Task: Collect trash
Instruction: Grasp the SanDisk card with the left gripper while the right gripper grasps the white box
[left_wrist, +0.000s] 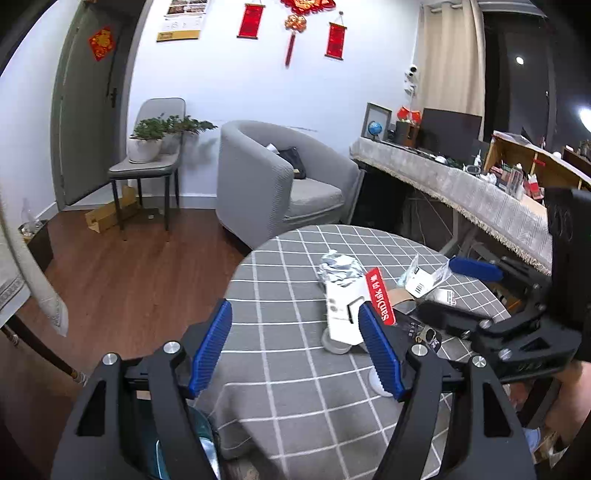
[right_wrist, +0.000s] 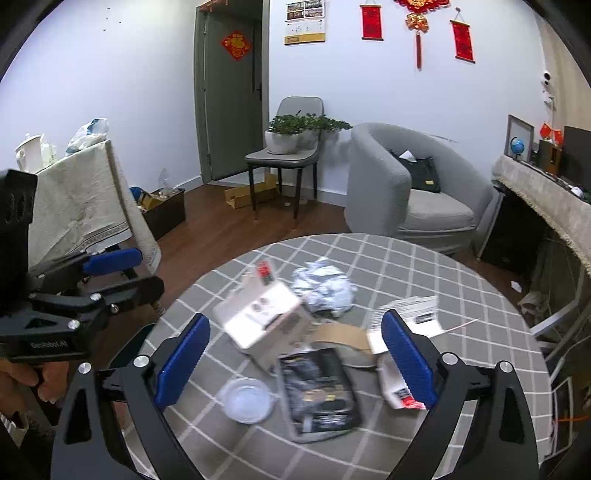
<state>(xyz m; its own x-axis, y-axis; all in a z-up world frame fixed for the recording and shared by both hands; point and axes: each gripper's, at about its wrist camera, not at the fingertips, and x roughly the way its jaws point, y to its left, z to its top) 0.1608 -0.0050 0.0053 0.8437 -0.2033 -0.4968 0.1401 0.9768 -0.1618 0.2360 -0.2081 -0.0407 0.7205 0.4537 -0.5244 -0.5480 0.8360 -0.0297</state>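
while both claws hang over the round table, this is how things lie:
table: a round table (right_wrist: 424, 266) under a grey cloth with a white grid; the trash sits in a loose heap near its middle.
left claw: the left gripper (left_wrist: 295, 347) is spread wide, blue pads apart, nothing between them but bare cloth; its right pad stands just in front of the white box.
right claw: the right gripper (right_wrist: 295, 358) is spread wide too, nothing pinched; the heap lies on the table between and beyond its pads.
white box: a white carton (right_wrist: 264, 319) lies tilted at the heap's near left side; the wrist view blurs it.
foil: a crumpled silver wrapper (right_wrist: 325, 288) sits behind the box, toward the far side of the table.
red card: a red and white card pack (left_wrist: 380, 295) rests against the box's right edge.
black pouch: a flat black packet (right_wrist: 319, 395) lies in front of the box, nearer the table's front edge.
clear lid: a round clear plastic lid (right_wrist: 245, 398) lies just left of the black pouch.
brown strip: a bent cardboard piece (right_wrist: 341, 334) lies between the box and a white label pack (right_wrist: 413, 317) to the right.
small carton: a white and red little box (right_wrist: 397, 391) lies right of the pouch, partly behind the right pad.
armchair: a grey armchair (right_wrist: 388, 177) stands beyond the table's far edge.
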